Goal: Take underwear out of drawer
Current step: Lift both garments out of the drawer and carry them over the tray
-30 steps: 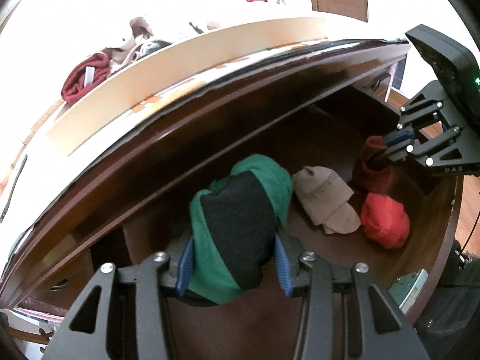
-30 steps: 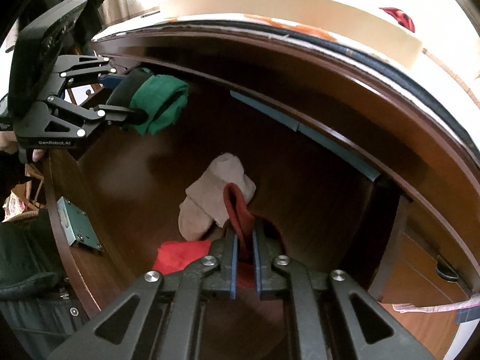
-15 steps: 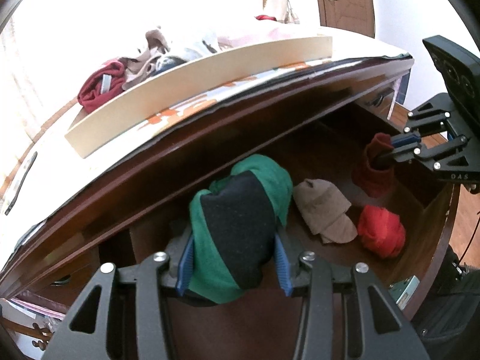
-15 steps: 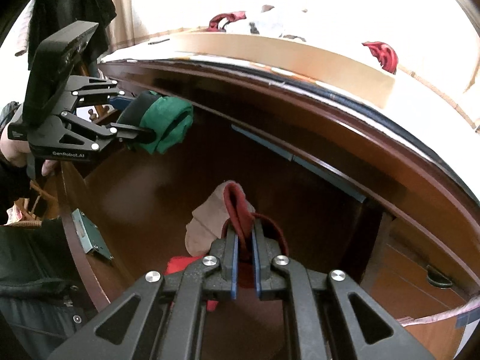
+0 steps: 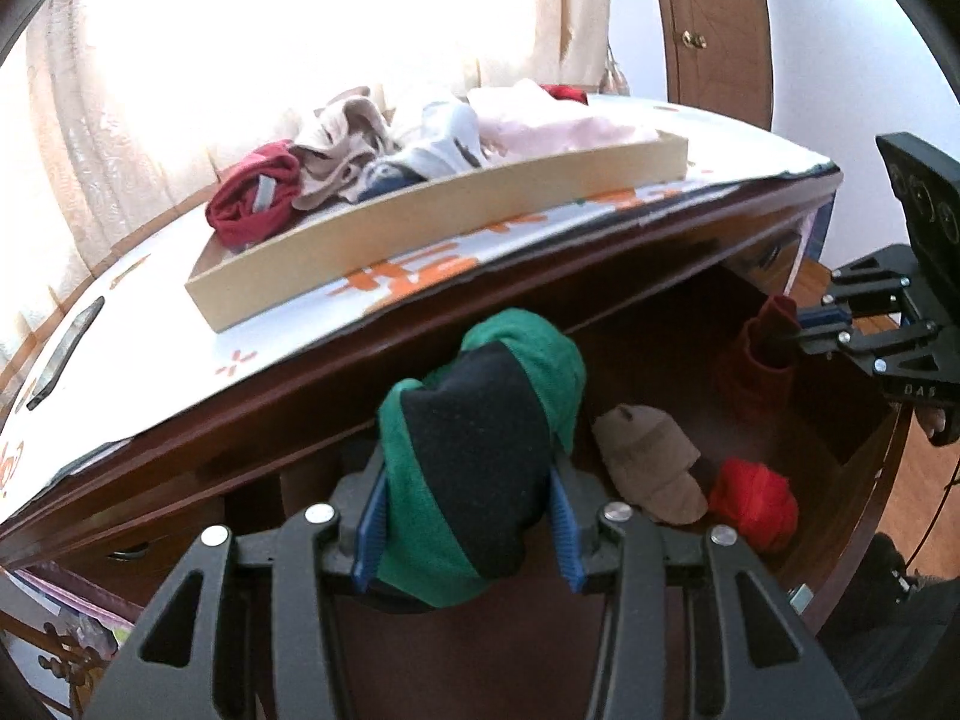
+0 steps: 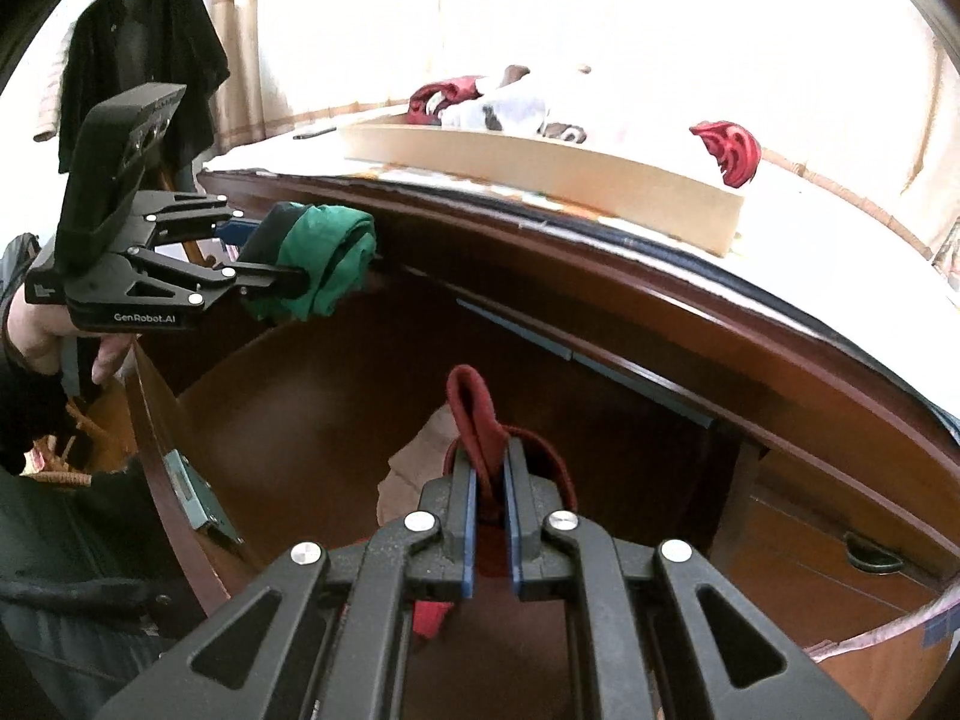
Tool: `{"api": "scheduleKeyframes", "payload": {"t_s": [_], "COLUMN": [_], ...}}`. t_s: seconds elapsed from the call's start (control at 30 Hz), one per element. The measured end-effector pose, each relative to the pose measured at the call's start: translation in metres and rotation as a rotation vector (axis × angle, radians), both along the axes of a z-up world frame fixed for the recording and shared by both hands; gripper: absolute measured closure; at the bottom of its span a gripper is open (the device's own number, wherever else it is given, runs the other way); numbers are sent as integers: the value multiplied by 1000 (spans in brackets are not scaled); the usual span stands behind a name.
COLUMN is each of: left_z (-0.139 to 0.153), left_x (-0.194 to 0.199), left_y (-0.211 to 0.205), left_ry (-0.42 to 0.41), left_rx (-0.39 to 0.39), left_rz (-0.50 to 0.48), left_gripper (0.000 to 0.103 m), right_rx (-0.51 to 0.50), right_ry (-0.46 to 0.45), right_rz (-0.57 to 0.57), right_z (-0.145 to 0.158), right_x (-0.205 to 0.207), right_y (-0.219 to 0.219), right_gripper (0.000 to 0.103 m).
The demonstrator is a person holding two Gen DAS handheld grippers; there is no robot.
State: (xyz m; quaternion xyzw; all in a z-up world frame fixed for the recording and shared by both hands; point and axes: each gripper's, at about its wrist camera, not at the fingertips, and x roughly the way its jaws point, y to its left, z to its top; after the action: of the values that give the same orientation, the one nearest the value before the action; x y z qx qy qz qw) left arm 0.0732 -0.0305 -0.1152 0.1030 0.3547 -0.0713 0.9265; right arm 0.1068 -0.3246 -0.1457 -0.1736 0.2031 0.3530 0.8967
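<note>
My left gripper point(image 5: 465, 525) is shut on a rolled green and black underwear point(image 5: 480, 456), held above the open dark wooden drawer point(image 5: 864, 468). From the right wrist view the same gripper point(image 6: 300, 276) carries the green roll point(image 6: 324, 267) at the drawer's left end. My right gripper point(image 6: 491, 510) is shut on a fold of dark red underwear point(image 6: 477, 414), lifted over the drawer; from the left wrist view it point(image 5: 792, 330) holds that dark red piece point(image 5: 759, 366) at the right. A beige piece point(image 5: 651, 462) and a bright red piece point(image 5: 753, 501) lie on the drawer floor.
A shallow cardboard tray point(image 5: 432, 234) with several garments stands on the dresser top point(image 5: 180, 354), behind the drawer. A dark red garment point(image 6: 729, 150) lies loose on the top at the right. A black garment point(image 6: 141, 60) hangs at the left. A person's hand point(image 6: 36, 336) grips the left tool.
Both grippers have risen with their garments, out of the drawer's depth toward the dresser top. The tray and its clothes have come more into view.
</note>
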Motion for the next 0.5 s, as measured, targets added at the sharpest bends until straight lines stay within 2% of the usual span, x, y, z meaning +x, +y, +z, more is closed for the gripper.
{"api": "scheduleKeyframes", "payload": {"t_s": [0.5], "left_z": [30], "left_x": [-11], "left_y": [8], "left_ry": [-132], "left_rx": [-56], "left_rz": [47], "left_gripper": [59], "right_rx": [92], "right_ry": [-94], "right_rz": [24], "right_z": [32], "right_x": [-23], "right_y": [-4], "right_gripper": [94]}}
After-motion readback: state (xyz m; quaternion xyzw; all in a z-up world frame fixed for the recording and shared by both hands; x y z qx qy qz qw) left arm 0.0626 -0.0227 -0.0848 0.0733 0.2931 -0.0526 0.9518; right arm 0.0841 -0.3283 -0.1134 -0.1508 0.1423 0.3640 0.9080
